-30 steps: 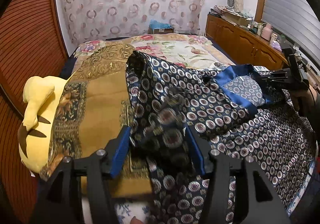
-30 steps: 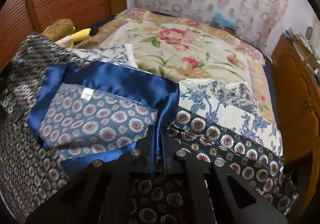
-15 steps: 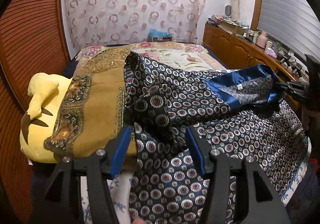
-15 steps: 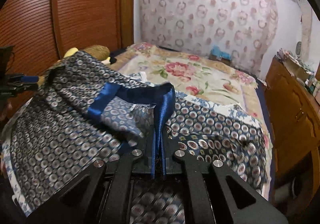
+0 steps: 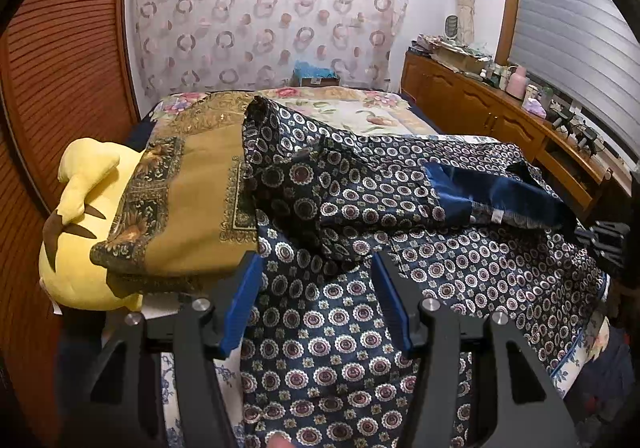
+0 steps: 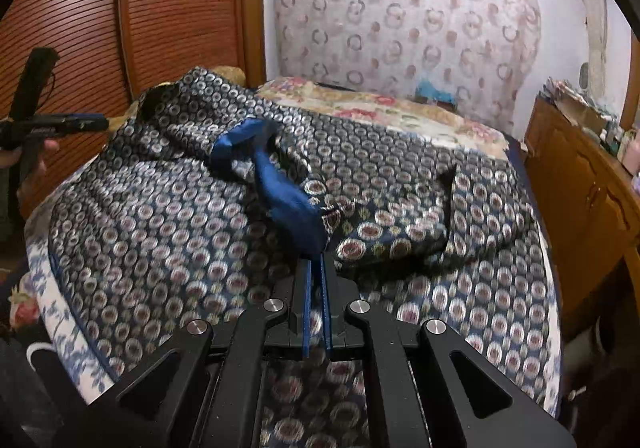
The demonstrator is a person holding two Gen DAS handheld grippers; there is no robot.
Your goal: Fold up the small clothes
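Behind everything hangs a curtain [image 5: 264, 19] with rings. Below it, the bed [image 5: 360, 111] holds a dark dotted shirt [image 5: 360, 308], spread out. Beside it sits a yellow plush toy [image 5: 80, 207]. The left gripper [image 5: 318, 300] is wide apart, holding nothing. The right gripper [image 6: 316, 284] pinches the shirt's blue collar [image 6: 288, 203].

Two wrist cameras, low over the bed [image 5: 352, 115], facing the curtained far wall.
Left view looks from the plush-toy [image 5: 80, 215] side, right from the cabinet [image 6: 580, 183] side; both share the patterned garment [image 5: 400, 248] close up.
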